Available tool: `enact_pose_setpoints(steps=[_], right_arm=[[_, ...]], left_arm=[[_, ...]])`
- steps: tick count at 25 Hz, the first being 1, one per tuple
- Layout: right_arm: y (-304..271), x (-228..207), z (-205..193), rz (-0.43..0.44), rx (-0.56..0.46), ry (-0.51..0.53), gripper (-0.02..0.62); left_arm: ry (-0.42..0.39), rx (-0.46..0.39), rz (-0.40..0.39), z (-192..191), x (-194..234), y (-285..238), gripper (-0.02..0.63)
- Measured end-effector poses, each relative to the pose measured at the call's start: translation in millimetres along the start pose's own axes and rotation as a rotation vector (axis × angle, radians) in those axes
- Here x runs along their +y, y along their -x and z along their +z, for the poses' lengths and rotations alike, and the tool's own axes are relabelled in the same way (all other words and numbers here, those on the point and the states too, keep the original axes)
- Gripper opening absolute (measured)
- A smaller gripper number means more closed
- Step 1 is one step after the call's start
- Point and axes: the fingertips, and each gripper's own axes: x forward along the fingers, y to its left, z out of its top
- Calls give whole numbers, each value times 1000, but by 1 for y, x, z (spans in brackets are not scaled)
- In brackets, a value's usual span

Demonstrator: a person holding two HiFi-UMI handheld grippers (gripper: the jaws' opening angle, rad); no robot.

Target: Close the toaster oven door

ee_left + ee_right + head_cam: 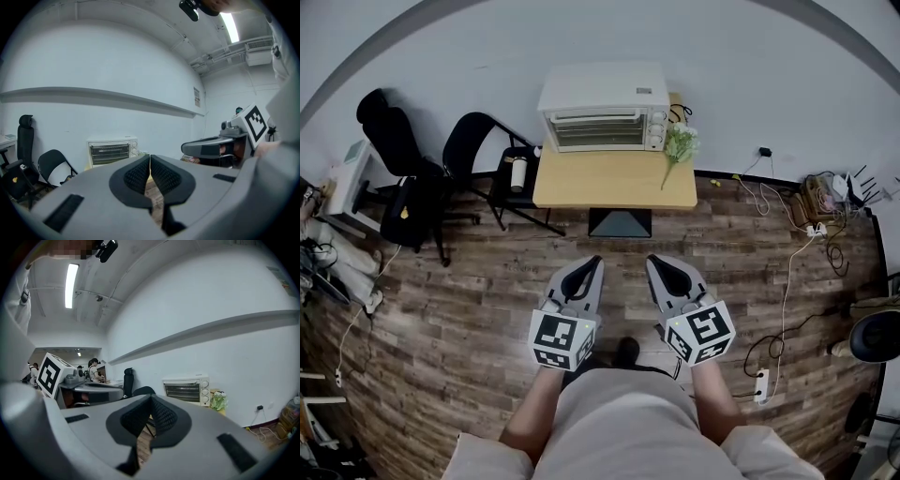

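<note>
The oven [602, 108] stands at the back of the table [609, 183], against the wall. Its long axis runs from 9 to 3 o'clock in the head view. Its front with the door [598, 131] faces 6 o'clock, toward the person. The door stands upright, flat against the front, and the knobs [657, 130] are at the 3 o'clock end. A small plant [680, 145] lies just beside that end.

The left gripper [593, 262] and the right gripper [654, 262] are held side by side over the floor [469, 281]. Both point to 12 o'clock, at the table. The oven is at 12 o'clock from them and well apart, with the table edge between. The jaws of each gripper are pressed together and nothing is between them. A chair [478, 150] stands at 9 o'clock of the table.
</note>
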Motion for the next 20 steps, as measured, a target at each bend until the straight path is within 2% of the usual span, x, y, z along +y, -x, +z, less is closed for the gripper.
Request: enact_pose_setpoints(steps=[20], right_arm=[[5, 4, 1, 1, 5, 18, 0]], left_arm=[[0, -8, -3, 1, -7, 7, 11]])
